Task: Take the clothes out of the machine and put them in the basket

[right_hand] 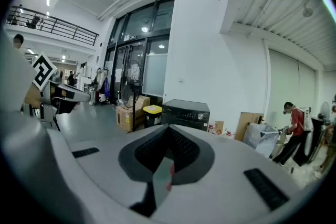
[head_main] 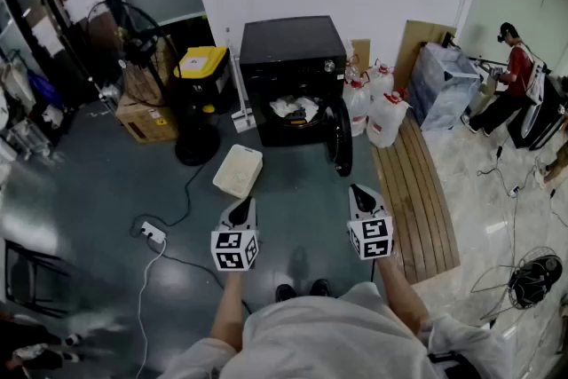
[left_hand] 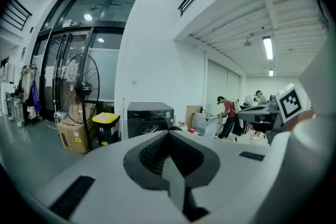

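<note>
**Glossy dark floor, open machine, both tongs clenched on nothing**

Smooth blue-grey floor (head_main: 106, 182) spreads under you, shiny enough to catch the ceiling lights, with plain white walls behind it. Against the far wall stands the machine (head_main: 291, 58), a boxy black cabinet with a flat top. Its round dark door (head_main: 341, 138) is swung open to the right. The clothes (head_main: 295, 108) lie inside the opening as a pale, crumpled heap of soft fabric.

The basket (head_main: 238, 170) sits on the floor in front of the machine and a little to its left. It is a cream rectangular tub with rounded corners, and nothing shows inside it. It lies between the machine and your left tongs (head_main: 240, 210), well apart from the clothes.

You hold both tools level with each other, pointing toward the machine and tilted slightly down. Your left tongs are clenched, the ribbed dark pads meeting in a point with nothing between them. Your right tongs (head_main: 360, 195) are clenched too, and empty. Each carries a white cube with black square markers behind its grey shell.

Left of the machine stand a black bin (head_main: 201, 63) with a yellow lid, a wire-caged fan (head_main: 133, 31) and a brown cardboard box (head_main: 146, 120). To the right are translucent jugs (head_main: 386, 118) with red caps, and a slatted wooden panel (head_main: 424, 200) lies flat on the floor.
</note>
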Motion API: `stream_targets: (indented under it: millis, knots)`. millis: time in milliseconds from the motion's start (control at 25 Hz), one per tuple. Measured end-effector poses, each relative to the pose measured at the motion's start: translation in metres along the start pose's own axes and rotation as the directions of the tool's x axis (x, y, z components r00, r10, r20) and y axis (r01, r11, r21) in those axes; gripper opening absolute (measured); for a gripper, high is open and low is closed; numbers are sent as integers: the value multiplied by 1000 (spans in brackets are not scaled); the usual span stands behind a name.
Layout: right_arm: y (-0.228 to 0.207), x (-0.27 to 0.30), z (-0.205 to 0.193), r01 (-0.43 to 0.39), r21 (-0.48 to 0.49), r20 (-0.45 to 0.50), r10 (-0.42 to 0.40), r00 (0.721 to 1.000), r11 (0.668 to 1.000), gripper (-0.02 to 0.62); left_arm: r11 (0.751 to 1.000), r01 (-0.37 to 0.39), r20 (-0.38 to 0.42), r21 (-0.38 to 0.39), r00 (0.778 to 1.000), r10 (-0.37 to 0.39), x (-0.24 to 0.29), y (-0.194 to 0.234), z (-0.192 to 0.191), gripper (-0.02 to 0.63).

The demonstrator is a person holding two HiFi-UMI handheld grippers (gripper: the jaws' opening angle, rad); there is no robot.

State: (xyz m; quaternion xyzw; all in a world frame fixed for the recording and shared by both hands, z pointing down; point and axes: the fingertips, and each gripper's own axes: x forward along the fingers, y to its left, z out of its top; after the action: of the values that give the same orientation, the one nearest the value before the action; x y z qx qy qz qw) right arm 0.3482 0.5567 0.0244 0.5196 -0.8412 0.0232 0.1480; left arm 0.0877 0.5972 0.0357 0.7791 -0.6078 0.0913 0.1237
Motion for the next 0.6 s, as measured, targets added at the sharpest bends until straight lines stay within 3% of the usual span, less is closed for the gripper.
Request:
stream_targets:
  millis: [600]
  knots:
    - [-27,3,-12,-30,1,7,30,1000,1000,23,1000,-14,3,3,1000,14,20,-29,0,17]
